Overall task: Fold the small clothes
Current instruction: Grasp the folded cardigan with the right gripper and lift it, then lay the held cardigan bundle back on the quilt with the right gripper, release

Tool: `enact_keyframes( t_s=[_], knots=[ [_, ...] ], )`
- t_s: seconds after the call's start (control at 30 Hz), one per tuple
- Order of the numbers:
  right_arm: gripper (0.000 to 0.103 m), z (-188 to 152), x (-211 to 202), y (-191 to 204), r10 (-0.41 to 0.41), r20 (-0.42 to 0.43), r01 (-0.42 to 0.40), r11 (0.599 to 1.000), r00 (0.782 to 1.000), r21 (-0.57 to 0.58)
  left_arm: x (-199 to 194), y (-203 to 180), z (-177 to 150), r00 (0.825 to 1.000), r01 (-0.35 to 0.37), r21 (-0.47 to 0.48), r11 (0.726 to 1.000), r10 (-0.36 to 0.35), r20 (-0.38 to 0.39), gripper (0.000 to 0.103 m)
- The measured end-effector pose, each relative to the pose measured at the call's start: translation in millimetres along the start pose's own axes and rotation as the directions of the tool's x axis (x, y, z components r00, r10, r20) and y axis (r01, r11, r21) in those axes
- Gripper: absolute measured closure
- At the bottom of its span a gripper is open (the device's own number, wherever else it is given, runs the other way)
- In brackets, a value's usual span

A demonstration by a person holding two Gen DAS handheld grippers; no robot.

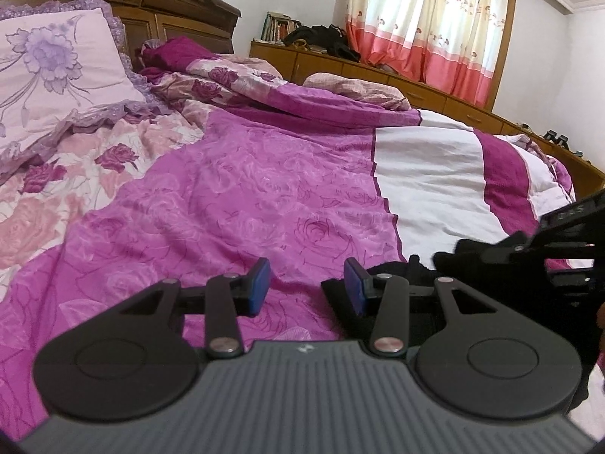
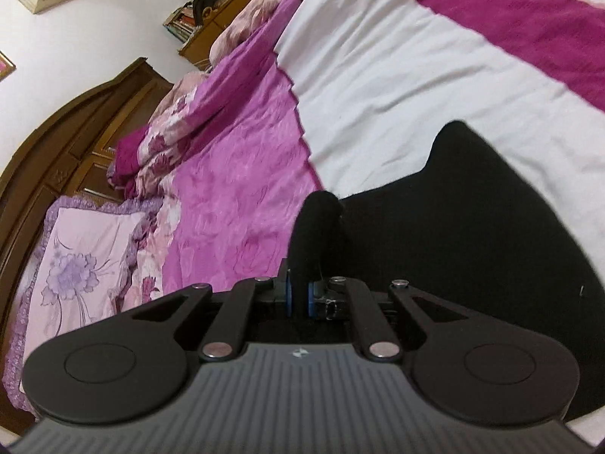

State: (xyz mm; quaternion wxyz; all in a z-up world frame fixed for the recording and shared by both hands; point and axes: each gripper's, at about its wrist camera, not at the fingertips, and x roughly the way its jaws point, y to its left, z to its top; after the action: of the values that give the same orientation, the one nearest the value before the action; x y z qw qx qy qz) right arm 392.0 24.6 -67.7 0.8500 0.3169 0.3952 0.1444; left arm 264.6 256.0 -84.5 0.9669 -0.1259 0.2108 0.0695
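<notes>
Gripping one black garment, right gripper clamped; left gripper released; one magenta bedspread, bedroom.

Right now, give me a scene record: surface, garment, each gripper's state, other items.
surface: bed with a magenta and white bedspread
garment: black cloth, lying across the white band and the magenta part
left gripper: open, empty, hovering beside the cloth's edge
right gripper: shut on a bunched fold of the black cloth
other items: floral pillow near the wooden headboard, curtains
fold status: not yet flat or squared
</notes>
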Motion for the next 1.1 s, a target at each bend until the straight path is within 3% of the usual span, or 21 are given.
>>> enact_keyframes(
  t_s=[0.3,0.5,0.6,0.63,0.7,0.73,0.8,1.0,1.1],
  knots=[
    [0.096,-23.0,20.9,17.5,0.033,0.022,-0.033,0.999,0.999,-0.001,3.5,12.8,2.3,1.0,0.009,-0.096,0.995,-0.012,-0.023,0.058],
    [0.095,-48.0,48.4,29.7,0.018,-0.06,-0.023,0.997,0.998,-0.068,9.5,8.7,-2.9,0.999,-0.004,-0.065,0.998,0.001,-0.05,0.058],
    [0.079,-53.6,52.5,21.6,0.084,-0.084,-0.086,0.996,0.993,-0.016,14.0,6.2,-7.7,0.997,-0.023,-0.034,0.999,0.02,-0.079,0.058],
    [0.063,-53.9,49.3,17.3,0.122,-0.081,-0.122,0.992,0.989,0.004,14.8,6.2,-8.9,0.996,-0.028,-0.028,0.999,0.025,-0.084,0.058],
    [0.041,-48.8,42.9,8.3,0.249,-0.082,-0.245,0.968,0.965,0.058,15.4,6.6,-10.0,0.996,-0.031,-0.026,0.999,0.028,-0.088,0.058],
    [0.035,-45.8,40.1,4.7,0.301,-0.079,-0.295,0.953,0.95,0.074,14.8,6.5,-10.7,0.996,-0.026,-0.029,0.999,0.024,-0.09,0.058],
    [0.032,-38.1,30.1,-2.8,0.377,-0.043,-0.371,0.924,0.925,0.094,14.4,4.7,-11.2,0.995,-0.019,-0.029,0.999,0.016,-0.099,0.058],
    [0.032,-17.4,-6.5,-37.0,0.41,-0.008,-0.405,0.905,0.912,0.133,13.6,-5.7,-13.4,0.991,0.032,-0.02,0.999,-0.034,-0.127,0.058],
    [0.032,-6.5,-35.4,-59.7,0.315,-0.048,-0.31,0.947,0.948,0.08,11.2,-11.0,-14.1,0.988,0.065,-0.038,0.997,-0.07,-0.138,0.057]
  ],
)
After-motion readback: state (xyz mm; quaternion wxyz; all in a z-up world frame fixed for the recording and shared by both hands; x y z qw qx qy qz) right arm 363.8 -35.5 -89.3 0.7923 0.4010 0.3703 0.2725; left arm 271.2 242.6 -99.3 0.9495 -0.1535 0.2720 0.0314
